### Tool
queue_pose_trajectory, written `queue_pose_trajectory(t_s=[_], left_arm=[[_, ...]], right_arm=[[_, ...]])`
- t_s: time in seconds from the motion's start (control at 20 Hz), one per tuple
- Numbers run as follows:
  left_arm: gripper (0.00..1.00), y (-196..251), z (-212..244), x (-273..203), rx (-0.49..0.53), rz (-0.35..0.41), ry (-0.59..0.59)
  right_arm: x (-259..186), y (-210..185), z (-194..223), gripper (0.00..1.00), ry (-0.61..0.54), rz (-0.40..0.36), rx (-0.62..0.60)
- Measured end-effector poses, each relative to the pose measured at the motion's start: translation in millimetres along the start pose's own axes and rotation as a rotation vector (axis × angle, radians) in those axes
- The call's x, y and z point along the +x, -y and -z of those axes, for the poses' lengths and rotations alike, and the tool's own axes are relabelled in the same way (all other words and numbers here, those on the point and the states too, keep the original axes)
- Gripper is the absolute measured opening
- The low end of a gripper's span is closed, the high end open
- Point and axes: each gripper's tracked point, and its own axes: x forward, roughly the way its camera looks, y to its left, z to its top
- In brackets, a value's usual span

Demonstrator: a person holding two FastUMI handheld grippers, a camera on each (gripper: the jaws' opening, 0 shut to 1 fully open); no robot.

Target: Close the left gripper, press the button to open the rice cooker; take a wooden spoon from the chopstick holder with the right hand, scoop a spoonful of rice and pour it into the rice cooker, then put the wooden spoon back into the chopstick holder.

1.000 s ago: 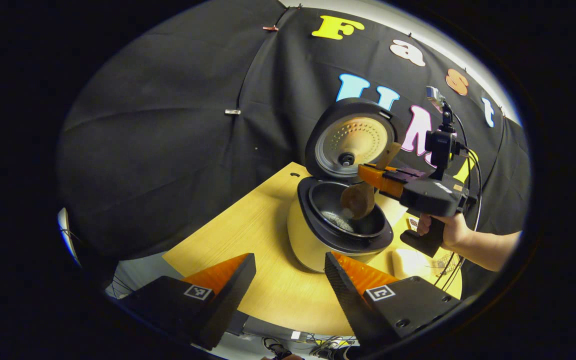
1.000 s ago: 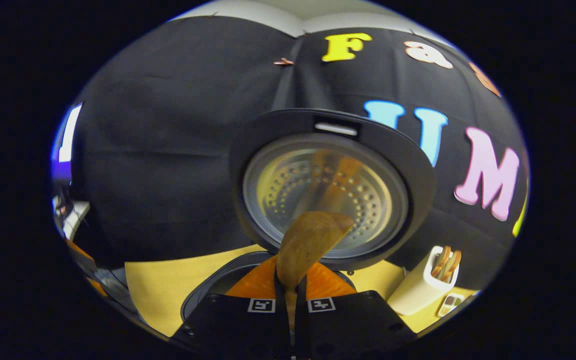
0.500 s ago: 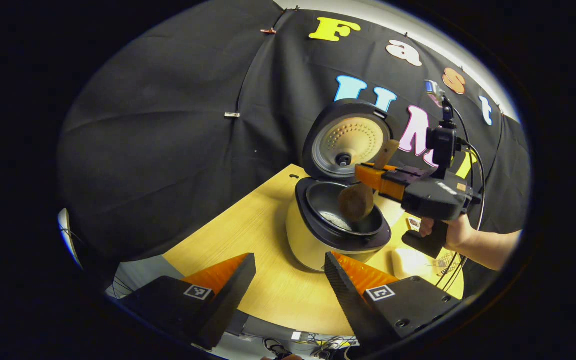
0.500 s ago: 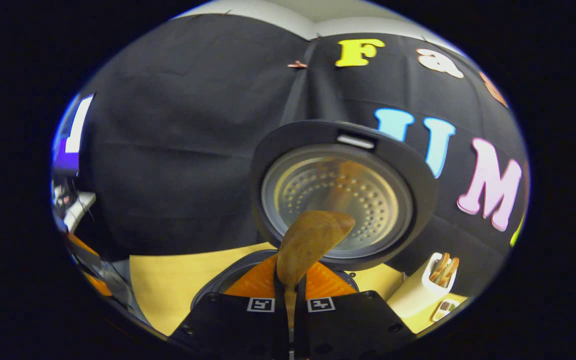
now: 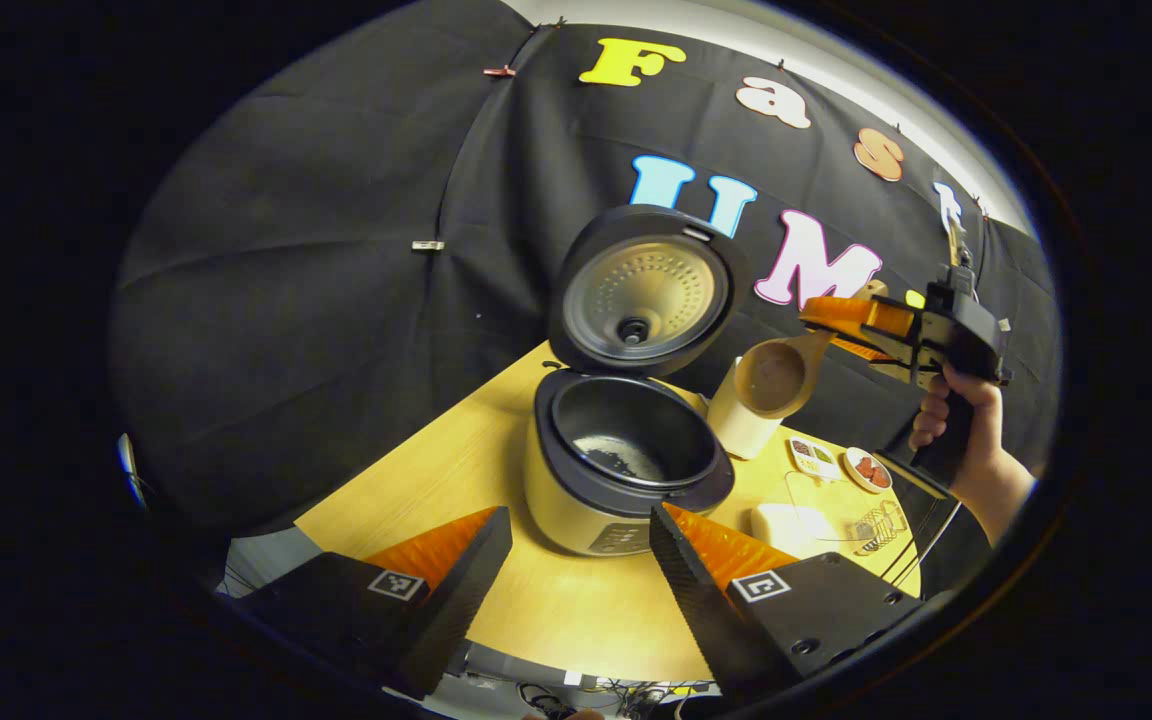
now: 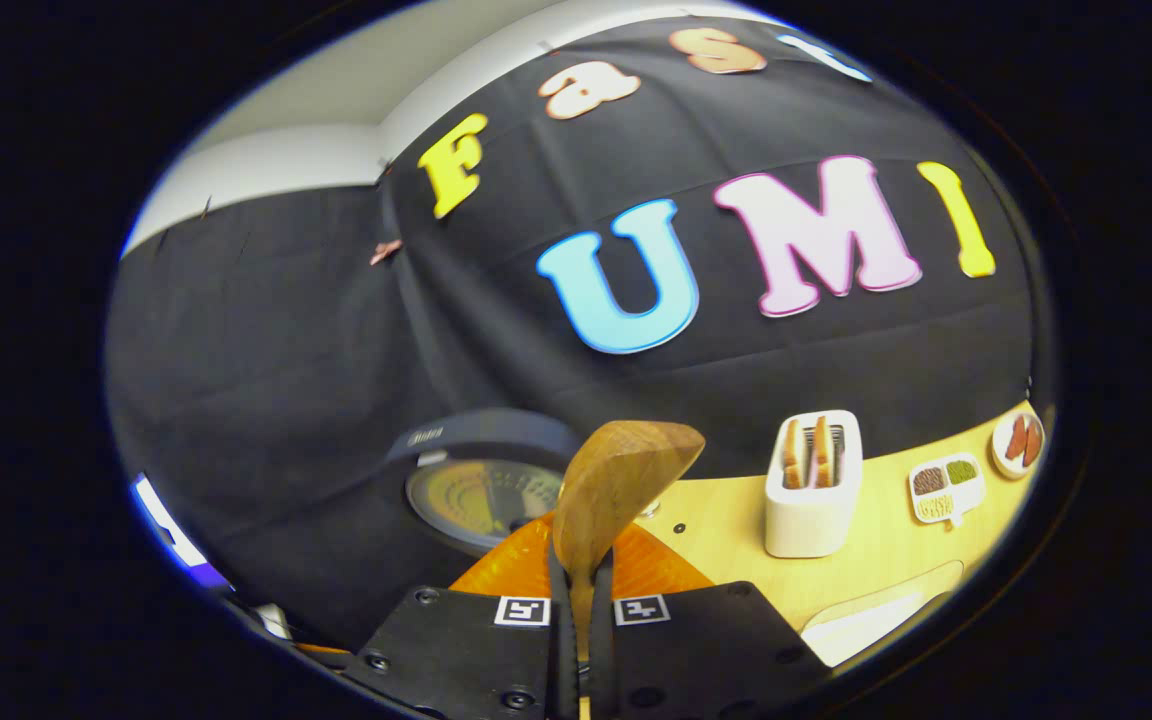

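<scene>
The right gripper (image 6: 581, 600) pinched the wooden spoon (image 6: 616, 490) above the chopstick holder (image 5: 748, 425), beside the open rice cooker (image 5: 621, 470), while the left gripper (image 5: 576, 560) stood spread.

In the left gripper view, the right hand-held gripper (image 5: 841, 318) and its wooden spoon (image 5: 774, 377) are no longer seen over the open rice cooker (image 5: 626, 470); they are now carried to the right of the frame, in front of the chopstick holder (image 5: 744, 432). In the right gripper view, the cooker's lid (image 6: 481, 490) is shifted from the centre to the lower left, and the chopstick holder (image 6: 816, 485) is brought nearer the middle.
</scene>
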Motion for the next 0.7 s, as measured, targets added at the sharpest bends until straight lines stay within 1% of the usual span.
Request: queue_pose_trajectory(t_s=[0.2,0.35,0.55,0.7], left_arm=[[0.96,45.7,-5.7,6.8,0.027,0.044,0.005],[0.96,80.9,-6.3,14.7,0.060,0.077,0.003],[0.96,118.5,-4.4,24.9,0.077,0.105,-0.004],[0.96,140.5,0.1,32.2,0.071,0.108,-0.023]], right_arm=[[-44.5,83.6,-51.5,0.08,0.062,0.121,0.101],[-79.0,147.8,-76.6,0.09,0.106,0.201,0.164],[-127.9,233.6,-90.3,0.08,0.135,0.324,0.153],[-150.3,295.6,-90.4,0.08,0.135,0.410,0.147]])
